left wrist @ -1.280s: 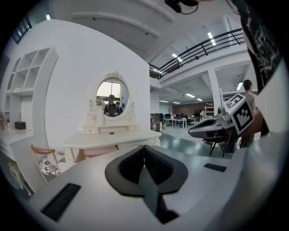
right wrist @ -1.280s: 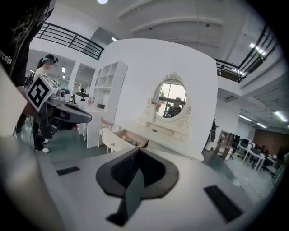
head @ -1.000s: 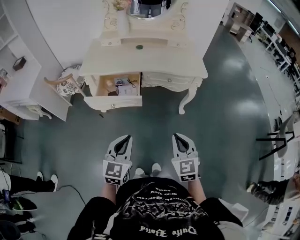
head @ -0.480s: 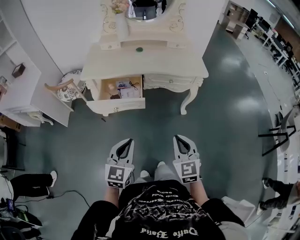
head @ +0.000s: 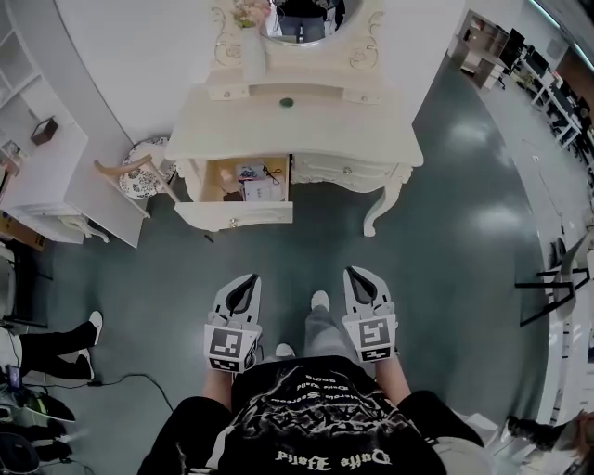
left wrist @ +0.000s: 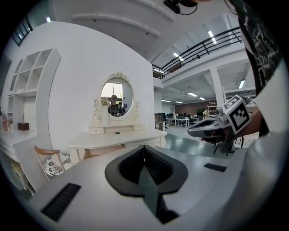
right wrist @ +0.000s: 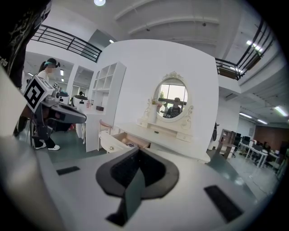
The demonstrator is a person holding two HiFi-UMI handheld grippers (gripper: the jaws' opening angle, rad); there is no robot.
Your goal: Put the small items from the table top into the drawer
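- Since a second ago: dressing table (head: 316,130) sits slightly lower and nearer in the head view; the person's foot (head: 320,300) has stepped forward between the two grippers.
- left gripper (head: 251,276): jaws pressed together, nothing between them; held low over the floor, well apart from the table.
- right gripper (head: 352,272): jaws likewise closed, empty; level with the other gripper.
- small green item (head: 286,102): on the table top, near the back ledge below the mirror (head: 302,20).
- drawer (head: 234,215): pulled open at the table front, on the head view's left; several small things inside, too small to name.
- chair (head: 139,173): just beside the table's end nearest the drawer.
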